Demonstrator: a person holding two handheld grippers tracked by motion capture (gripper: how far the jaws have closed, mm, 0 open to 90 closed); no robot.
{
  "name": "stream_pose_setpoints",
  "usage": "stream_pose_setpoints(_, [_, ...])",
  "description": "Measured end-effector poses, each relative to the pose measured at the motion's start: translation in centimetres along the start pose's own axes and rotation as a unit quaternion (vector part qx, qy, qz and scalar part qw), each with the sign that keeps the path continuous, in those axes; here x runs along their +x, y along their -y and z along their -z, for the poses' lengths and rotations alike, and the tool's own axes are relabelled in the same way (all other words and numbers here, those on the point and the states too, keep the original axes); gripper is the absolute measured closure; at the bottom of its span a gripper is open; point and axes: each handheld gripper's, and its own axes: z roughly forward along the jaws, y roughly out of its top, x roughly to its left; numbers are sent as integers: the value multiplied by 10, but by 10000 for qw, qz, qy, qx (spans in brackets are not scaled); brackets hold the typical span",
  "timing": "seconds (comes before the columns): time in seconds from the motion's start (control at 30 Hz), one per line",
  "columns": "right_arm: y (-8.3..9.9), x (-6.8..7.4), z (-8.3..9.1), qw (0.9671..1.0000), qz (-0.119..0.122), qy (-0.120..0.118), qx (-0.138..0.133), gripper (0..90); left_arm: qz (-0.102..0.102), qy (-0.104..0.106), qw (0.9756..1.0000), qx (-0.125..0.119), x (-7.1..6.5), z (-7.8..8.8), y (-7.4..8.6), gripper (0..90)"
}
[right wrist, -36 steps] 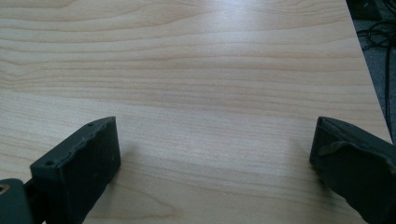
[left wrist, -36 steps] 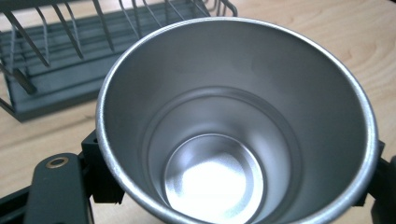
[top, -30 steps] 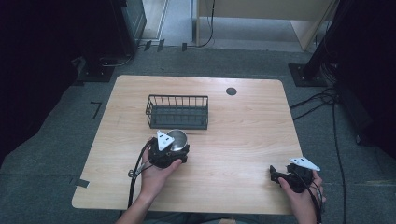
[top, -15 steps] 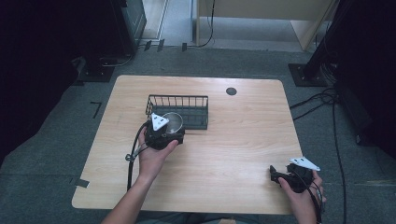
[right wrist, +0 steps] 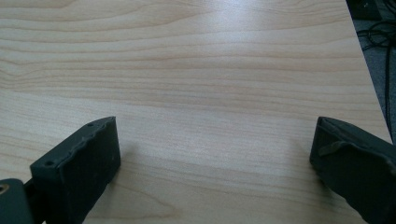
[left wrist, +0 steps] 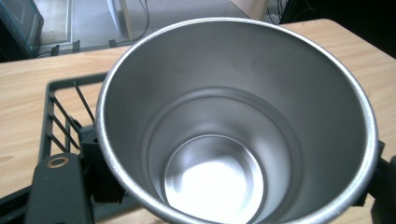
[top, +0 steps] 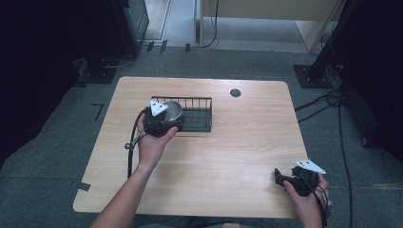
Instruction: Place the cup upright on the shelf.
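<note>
Your left gripper (top: 167, 115) is clamped on the steel cup (top: 173, 110), mouth up, at the wire basket's (top: 199, 114) left end; basket lies just right. Right gripper (right wrist: 210, 154) rests agape.

The left forearm reaches up from the bottom edge toward the middle of the table. The left hand (top: 153, 142) grips the left gripper (top: 166, 115) from below; its jaws are clamped on a cup (left wrist: 233, 140). The right hand (top: 308, 199) rests low at the near right corner and holds the right gripper (right wrist: 212, 154), jaws wide apart with nothing between.
</note>
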Motion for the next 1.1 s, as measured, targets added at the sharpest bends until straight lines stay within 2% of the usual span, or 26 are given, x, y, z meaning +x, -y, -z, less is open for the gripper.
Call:
stream_pose_setpoints(0.13, [0, 0, 0, 10000, 1, -1, 1, 10, 29, -51, 10000, 5, 5, -5, -10, 189])
stream_pose_setpoints(0.53, [0, 0, 0, 10000, 0, -2, 0, 10, 156, -429, 9989, -77, 28, -25, -30, 189])
stream_pose_setpoints(0.63, [0, 0, 0, 10000, 0, -1, 1, 10, 226, -489, 9985, -69, 30, -32, -31, 189])
stream_pose_setpoints(0.87, [0, 0, 0, 10000, 0, -3, 0, 10, 241, -605, 9979, -65, 37, -48, -30, 189])
stream_pose_setpoints(1.1, [0, 0, 0, 10000, 2, -2, -1, 10, 187, -739, 9971, 12, 38, -61, -23, 189])
